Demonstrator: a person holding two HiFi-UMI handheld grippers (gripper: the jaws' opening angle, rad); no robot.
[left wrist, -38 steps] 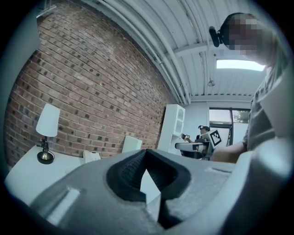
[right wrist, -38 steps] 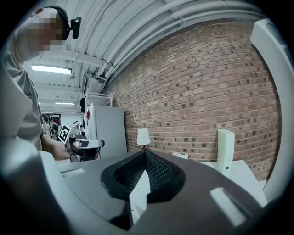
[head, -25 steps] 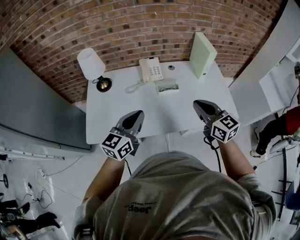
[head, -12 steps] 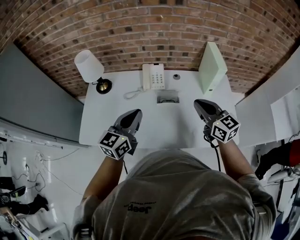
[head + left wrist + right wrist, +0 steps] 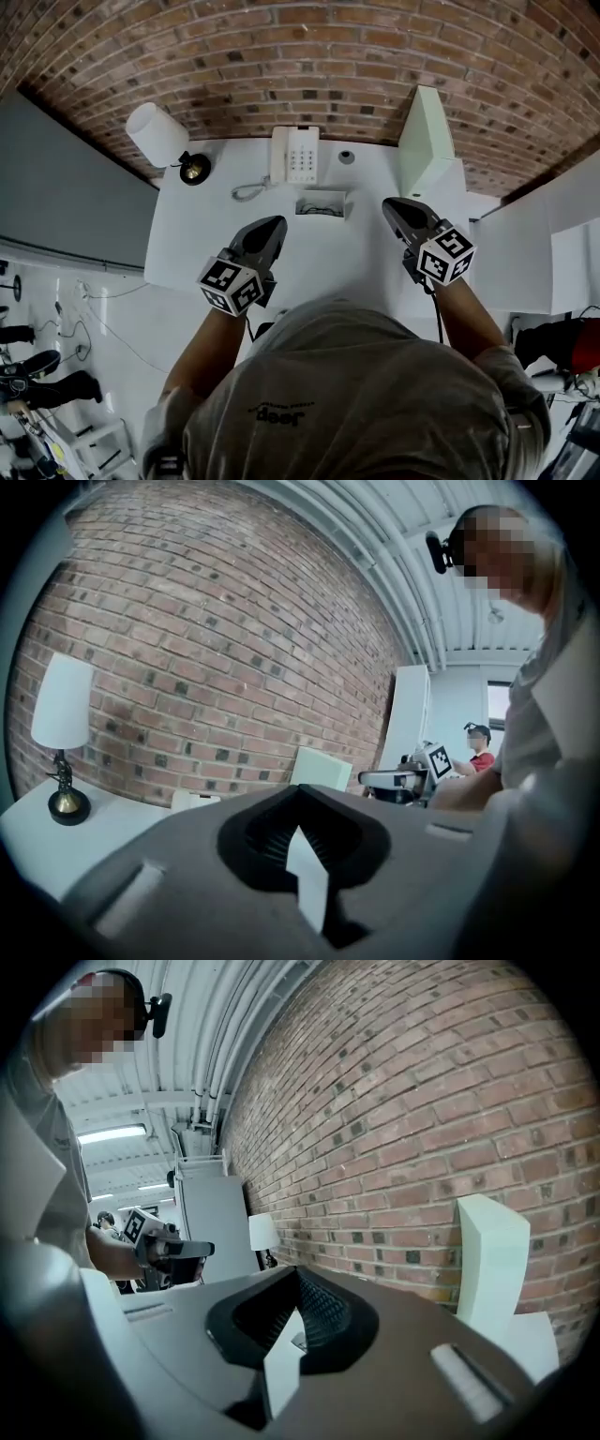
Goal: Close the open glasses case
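The open glasses case (image 5: 321, 203) lies in the middle of the white table (image 5: 197, 244), in front of the telephone; its lid stands up and something dark lies inside. My left gripper (image 5: 275, 223) hovers over the table's near left part, left of the case and nearer me, jaws shut and empty. My right gripper (image 5: 392, 203) hangs to the right of the case, also shut and empty. In both gripper views the jaws (image 5: 300, 791) (image 5: 296, 1274) meet at a point, and the case is hidden behind them.
A white telephone (image 5: 293, 155) sits at the back by the brick wall. A lamp (image 5: 155, 136) stands at the back left, and a tall pale box (image 5: 427, 141) at the back right. A small round object (image 5: 347, 157) lies beside the phone. Another person stands far off.
Both grippers have moved forward toward the table and the brick wall; the wall, lamp and pale box look larger. Both stay shut and empty.
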